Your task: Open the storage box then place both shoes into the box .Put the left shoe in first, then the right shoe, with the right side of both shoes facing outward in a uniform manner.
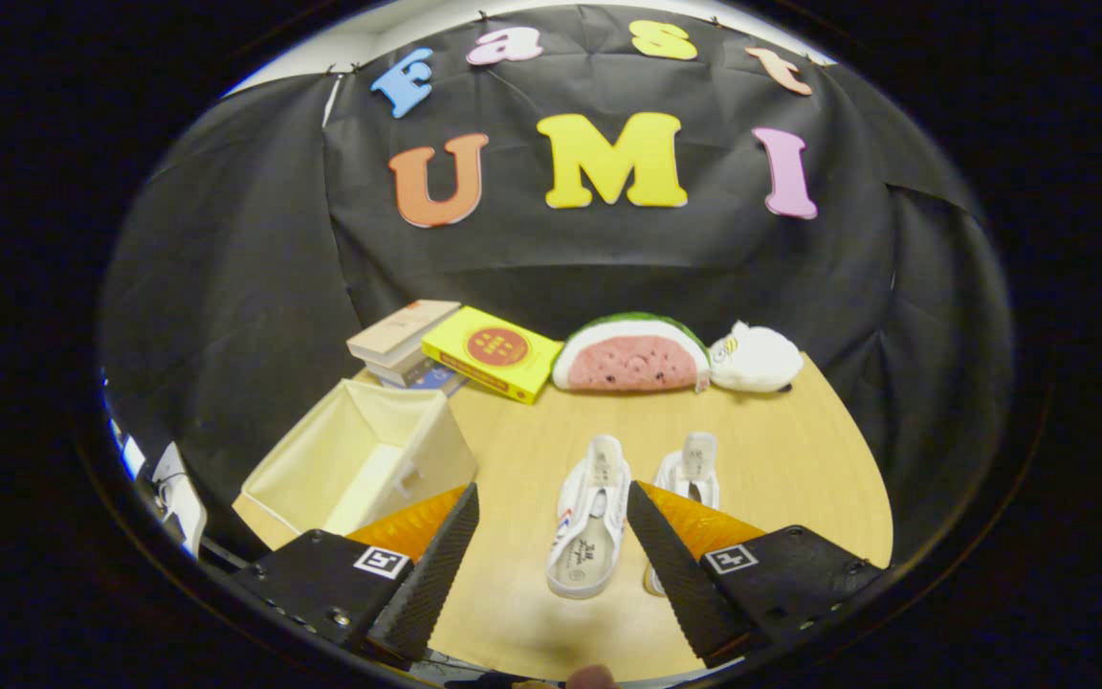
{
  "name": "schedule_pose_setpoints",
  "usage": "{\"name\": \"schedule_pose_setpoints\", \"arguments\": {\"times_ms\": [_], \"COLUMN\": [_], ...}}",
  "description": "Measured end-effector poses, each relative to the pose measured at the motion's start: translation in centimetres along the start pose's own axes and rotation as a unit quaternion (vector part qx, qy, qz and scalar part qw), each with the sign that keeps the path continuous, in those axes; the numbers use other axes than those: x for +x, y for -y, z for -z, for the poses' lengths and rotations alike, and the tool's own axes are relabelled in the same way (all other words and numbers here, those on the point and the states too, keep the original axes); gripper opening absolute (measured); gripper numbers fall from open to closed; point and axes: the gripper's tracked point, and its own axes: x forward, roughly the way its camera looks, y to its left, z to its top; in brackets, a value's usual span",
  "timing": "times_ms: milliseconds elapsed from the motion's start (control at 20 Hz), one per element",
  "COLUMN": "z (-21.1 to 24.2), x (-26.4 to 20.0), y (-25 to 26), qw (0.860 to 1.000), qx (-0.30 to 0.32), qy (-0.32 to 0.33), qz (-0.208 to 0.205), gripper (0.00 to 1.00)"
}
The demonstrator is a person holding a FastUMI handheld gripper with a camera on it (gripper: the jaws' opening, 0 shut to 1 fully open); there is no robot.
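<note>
Gripper view: the tool [551, 545] hangs above the tabletop [800, 450] with its fingers wide apart, gripping nothing. Two white shoes [594, 517] lie side by side just ahead between them. The open box [360, 459] stands beside one finger. Beyond lie books [403, 335], a watermelon cushion [632, 356] and a plush toy [757, 359].

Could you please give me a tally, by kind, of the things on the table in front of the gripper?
Shoes: 2 (left shoe, right shoe)
Storage box: 1, already open
Books: 3 (yellow book, two stacked books)
Plush toys: 2 (watermelon slice, white plush)
Total: 8

The gripper is open, with the left shoe between its fingers.
</note>
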Motion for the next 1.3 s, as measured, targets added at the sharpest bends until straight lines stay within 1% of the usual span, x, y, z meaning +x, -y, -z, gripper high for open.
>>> {"name": "schedule_pose_setpoints", "arguments": {"times_ms": [200,350,700,750,800,1050,1150,1300], "z": [4.3,6.6,9.1,9.1,9.3,10.0,9.9,10.0], "x": [3.9,6.9,11.4,12.0,12.4,13.4,14.0,15.0], "y": [2.8,3.7,5.3,5.4,5.6,6.5,7.2,7.0], "qw": [0.999,0.996,0.993,0.993,0.992,0.990,0.990,0.989], "qx": [0.006,-0.003,-0.006,-0.007,-0.004,0.003,0.013,0.031], "qy": [-0.054,-0.085,-0.119,-0.119,-0.125,-0.141,-0.139,-0.141], "qz": [0.004,-0.005,-0.010,-0.010,-0.010,0.002,0.013,0.022], "gripper": [0.96,0.95,0.94,0.93,0.86,0.77,0.73,0.66]}}
